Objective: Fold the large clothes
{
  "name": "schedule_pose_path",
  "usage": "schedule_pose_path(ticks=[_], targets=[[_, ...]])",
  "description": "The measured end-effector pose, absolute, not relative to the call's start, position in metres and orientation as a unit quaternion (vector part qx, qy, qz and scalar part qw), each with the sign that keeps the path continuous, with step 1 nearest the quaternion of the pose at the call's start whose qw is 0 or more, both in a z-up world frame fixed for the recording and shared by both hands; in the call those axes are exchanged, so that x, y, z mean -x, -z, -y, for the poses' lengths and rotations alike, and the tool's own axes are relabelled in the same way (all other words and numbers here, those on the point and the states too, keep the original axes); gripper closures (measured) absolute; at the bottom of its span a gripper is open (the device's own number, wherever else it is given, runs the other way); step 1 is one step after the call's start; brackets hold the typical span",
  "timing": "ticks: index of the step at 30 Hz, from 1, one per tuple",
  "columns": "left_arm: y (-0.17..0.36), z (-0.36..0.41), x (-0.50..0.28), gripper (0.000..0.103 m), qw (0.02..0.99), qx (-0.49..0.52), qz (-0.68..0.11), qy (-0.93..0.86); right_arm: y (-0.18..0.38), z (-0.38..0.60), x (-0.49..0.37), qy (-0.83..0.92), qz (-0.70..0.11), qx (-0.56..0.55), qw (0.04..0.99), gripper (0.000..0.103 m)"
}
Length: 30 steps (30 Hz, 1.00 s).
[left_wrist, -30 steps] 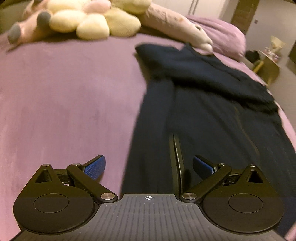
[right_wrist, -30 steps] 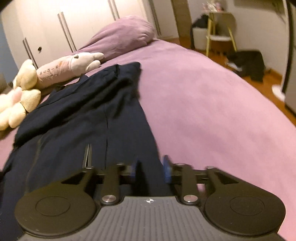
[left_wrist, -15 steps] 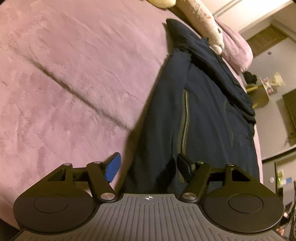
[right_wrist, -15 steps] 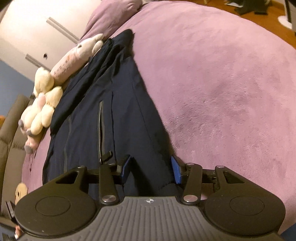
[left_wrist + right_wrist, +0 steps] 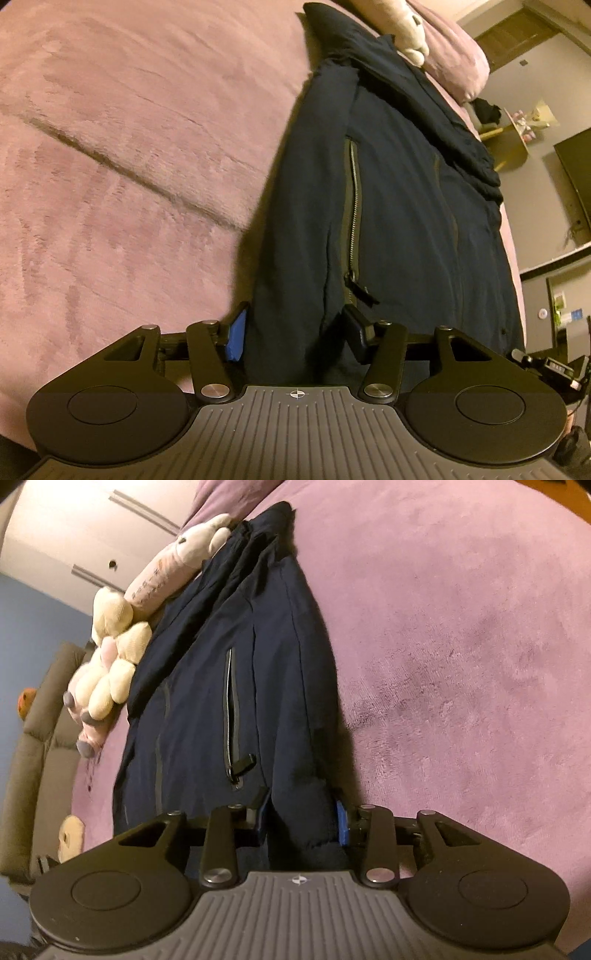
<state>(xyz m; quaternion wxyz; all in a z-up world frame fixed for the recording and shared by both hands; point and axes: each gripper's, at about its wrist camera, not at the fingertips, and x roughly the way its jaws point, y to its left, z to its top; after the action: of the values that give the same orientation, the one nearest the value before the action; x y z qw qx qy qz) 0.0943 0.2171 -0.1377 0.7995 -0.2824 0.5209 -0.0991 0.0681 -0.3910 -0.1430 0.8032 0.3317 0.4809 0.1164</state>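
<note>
A dark navy jacket [image 5: 399,192] lies lengthwise on a purple bed cover [image 5: 122,155], with zip pockets facing up. My left gripper [image 5: 295,334] straddles the jacket's near left hem corner, jaws partly closed with fabric between the pads. In the right wrist view the jacket [image 5: 236,672] runs away toward the pillows. My right gripper [image 5: 301,821] straddles the near right hem corner, its blue pads pressing a bunched fold of fabric. Whether either grip is firm does not show.
Plush toys [image 5: 110,664] and a long pink plush [image 5: 173,568] lie beside the jacket's far end. A purple pillow [image 5: 454,62] sits at the head. A brown sofa [image 5: 33,760] stands past the bed. A yellow side table [image 5: 513,136] stands on the floor.
Both grippers have tilted down and moved in onto the jacket's near hem. The left jaws have narrowed around the left corner, and the right jaws now hold a fold of fabric between them.
</note>
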Motion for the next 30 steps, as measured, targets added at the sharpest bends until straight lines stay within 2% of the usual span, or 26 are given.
schedule_pose_path(ticks=[4, 6, 8, 10, 12, 19, 21, 23, 25, 30], targets=[[0.137, -0.214, -0.095, 0.058, 0.794, 0.276, -0.530, 0.113, 0.137, 0.386, -0.068, -0.123, -0.485, -0.301, 0.812, 0.068], [0.136, -0.214, -0.096, 0.058, 0.793, 0.266, -0.535, 0.119, 0.134, 0.382, -0.070, -0.123, -0.487, -0.278, 0.819, 0.073], [0.136, -0.215, -0.096, 0.055, 0.789, 0.267, -0.539, 0.122, 0.133, 0.378, -0.072, -0.122, -0.493, -0.264, 0.820, 0.073], [0.135, -0.215, -0.097, 0.050, 0.786, 0.265, -0.544, 0.126, 0.132, 0.379, -0.074, -0.123, -0.498, -0.265, 0.817, 0.070], [0.134, -0.216, -0.097, 0.048, 0.784, 0.267, -0.545, 0.131, 0.131, 0.379, -0.075, -0.130, -0.502, -0.265, 0.813, 0.063], [0.133, -0.219, -0.090, 0.050, 0.782, 0.272, -0.544, 0.134, 0.131, 0.377, -0.073, -0.130, -0.506, -0.243, 0.817, 0.063], [0.133, -0.217, -0.089, 0.051, 0.782, 0.268, -0.545, 0.141, 0.131, 0.376, -0.073, -0.128, -0.505, -0.232, 0.821, 0.069], [0.132, -0.215, -0.089, 0.061, 0.783, 0.262, -0.545, 0.146, 0.131, 0.374, -0.072, -0.128, -0.502, -0.225, 0.825, 0.073], [0.131, -0.215, -0.090, 0.084, 0.782, 0.270, -0.544, 0.140, 0.127, 0.374, -0.071, -0.134, -0.496, -0.219, 0.830, 0.078], [0.107, -0.212, -0.093, 0.086, 0.792, 0.308, -0.503, 0.161, 0.106, 0.376, -0.073, -0.168, -0.450, -0.271, 0.834, 0.082]])
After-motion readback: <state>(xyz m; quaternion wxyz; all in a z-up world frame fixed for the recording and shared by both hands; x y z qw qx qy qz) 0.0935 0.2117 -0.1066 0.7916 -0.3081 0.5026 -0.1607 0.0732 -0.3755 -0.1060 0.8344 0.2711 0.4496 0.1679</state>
